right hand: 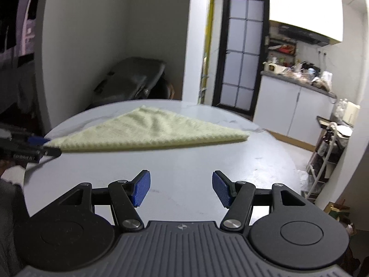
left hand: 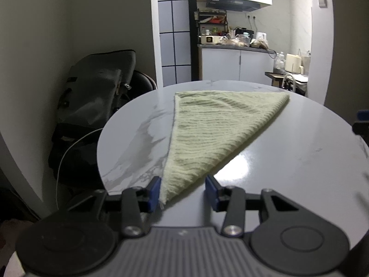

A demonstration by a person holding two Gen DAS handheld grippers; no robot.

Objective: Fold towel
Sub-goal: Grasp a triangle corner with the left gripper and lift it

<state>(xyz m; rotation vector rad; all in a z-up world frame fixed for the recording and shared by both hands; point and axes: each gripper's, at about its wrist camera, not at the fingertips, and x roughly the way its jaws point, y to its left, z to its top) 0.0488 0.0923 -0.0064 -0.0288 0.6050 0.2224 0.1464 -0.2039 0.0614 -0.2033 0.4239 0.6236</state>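
At nine o'clock on the round marble-patterned white table point(right hand: 184, 161), the left gripper point(left hand: 183, 190) angles down with parted jaws astride the near corner of the pale green ribbed towel point(left hand: 207, 133), a folded triangle, unclamped, while the right gripper point(right hand: 181, 188) hovers at six o'clock, jaws wide and empty.

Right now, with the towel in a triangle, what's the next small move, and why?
Probably close the left tongs on the towel corner lying between their pads; they don't pinch it yet. The right tongs hang open over the bare table, off the cloth.
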